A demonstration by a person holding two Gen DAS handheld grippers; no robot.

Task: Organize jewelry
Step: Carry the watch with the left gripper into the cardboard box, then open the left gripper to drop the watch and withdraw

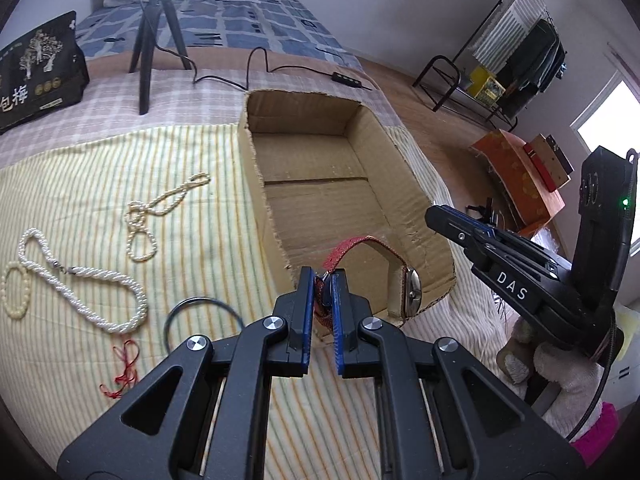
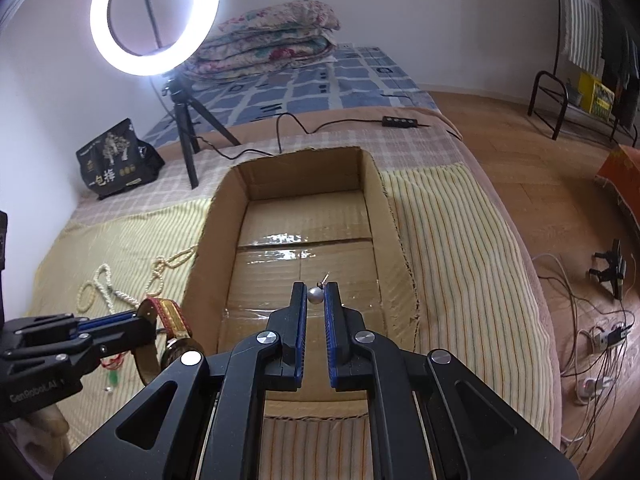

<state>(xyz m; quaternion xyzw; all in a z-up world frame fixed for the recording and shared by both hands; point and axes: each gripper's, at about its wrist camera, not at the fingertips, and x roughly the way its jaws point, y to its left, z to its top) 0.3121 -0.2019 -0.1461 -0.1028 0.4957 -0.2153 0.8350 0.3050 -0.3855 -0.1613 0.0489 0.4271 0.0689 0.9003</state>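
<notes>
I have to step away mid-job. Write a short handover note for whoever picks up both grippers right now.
Left gripper: shut on the red-strap watch, held at the near left corner of the cardboard box, not yet released.
Right gripper: shut on a pearl earring, held above the box floor.
Done: nothing lies in the box so far.
Left: drop the watch and earring in, then collect what remains on the striped cloth: twisted pearl necklace, knotted pearl strand, small bead bracelet, dark bangle and red cord.
</notes>
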